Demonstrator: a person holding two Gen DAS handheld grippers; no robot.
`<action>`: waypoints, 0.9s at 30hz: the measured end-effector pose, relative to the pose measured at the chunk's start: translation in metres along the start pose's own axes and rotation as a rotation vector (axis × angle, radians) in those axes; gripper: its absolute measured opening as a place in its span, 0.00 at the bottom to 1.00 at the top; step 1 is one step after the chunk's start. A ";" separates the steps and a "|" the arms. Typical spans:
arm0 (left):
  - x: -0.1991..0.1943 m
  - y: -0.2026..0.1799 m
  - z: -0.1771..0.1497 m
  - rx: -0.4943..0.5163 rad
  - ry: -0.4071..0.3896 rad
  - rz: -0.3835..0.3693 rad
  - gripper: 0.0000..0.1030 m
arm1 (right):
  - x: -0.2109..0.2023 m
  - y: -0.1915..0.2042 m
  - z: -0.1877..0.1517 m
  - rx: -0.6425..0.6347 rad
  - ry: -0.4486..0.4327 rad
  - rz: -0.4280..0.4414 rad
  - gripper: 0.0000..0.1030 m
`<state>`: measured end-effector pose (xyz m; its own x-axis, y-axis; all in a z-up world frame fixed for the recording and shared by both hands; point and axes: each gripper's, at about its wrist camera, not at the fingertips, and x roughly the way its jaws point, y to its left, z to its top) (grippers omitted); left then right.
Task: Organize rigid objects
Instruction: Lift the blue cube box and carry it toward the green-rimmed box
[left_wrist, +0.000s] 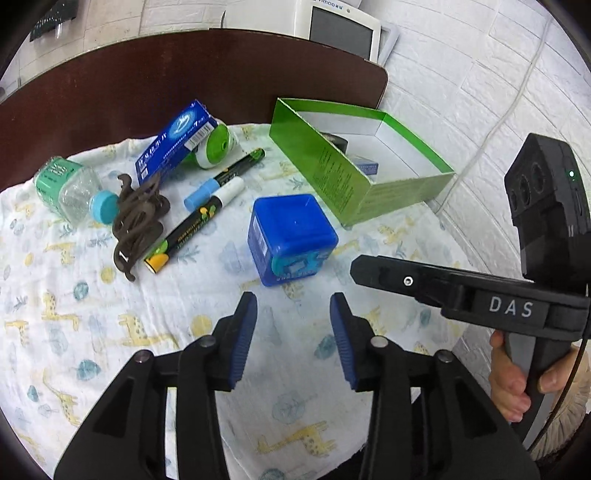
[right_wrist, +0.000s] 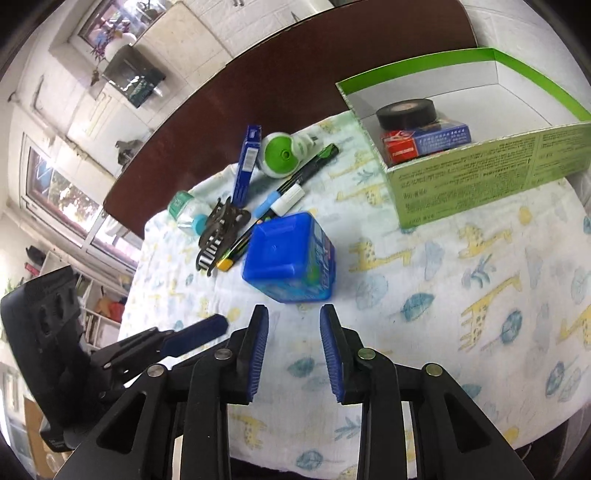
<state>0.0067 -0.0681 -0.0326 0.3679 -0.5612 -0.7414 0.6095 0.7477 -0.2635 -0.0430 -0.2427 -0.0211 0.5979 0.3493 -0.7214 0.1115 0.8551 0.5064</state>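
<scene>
Blue cube container (right_wrist: 290, 258) just ahead of open right hand-held gripper (right_wrist: 293, 347).

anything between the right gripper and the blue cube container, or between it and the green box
Nothing visible: the right gripper is open just short of the blue cube container, and only bare cloth lies between it and the green box.

A lived-in home room is indicated. A dark wooden table (left_wrist: 155, 74) is covered with a giraffe-print cloth (right_wrist: 461, 295), and white brick-pattern walls (left_wrist: 461, 74) are seen behind it. Windows (right_wrist: 62, 199) with greenery outside, open shelving (right_wrist: 98, 314) crammed with belongings, and a small white appliance (left_wrist: 332, 26) against the wall are also shown.
</scene>
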 end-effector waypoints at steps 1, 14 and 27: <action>0.000 0.001 0.005 -0.005 -0.008 -0.002 0.38 | 0.001 -0.002 0.003 0.013 -0.005 0.000 0.32; 0.040 0.024 0.047 -0.162 0.055 -0.030 0.32 | 0.047 -0.015 0.047 0.173 0.058 0.027 0.32; 0.014 0.000 0.050 -0.062 -0.007 -0.018 0.25 | 0.023 0.005 0.045 0.059 0.006 -0.011 0.24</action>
<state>0.0469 -0.0938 -0.0119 0.3622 -0.5771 -0.7319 0.5718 0.7577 -0.3145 0.0066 -0.2474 -0.0135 0.5916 0.3426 -0.7299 0.1647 0.8348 0.5253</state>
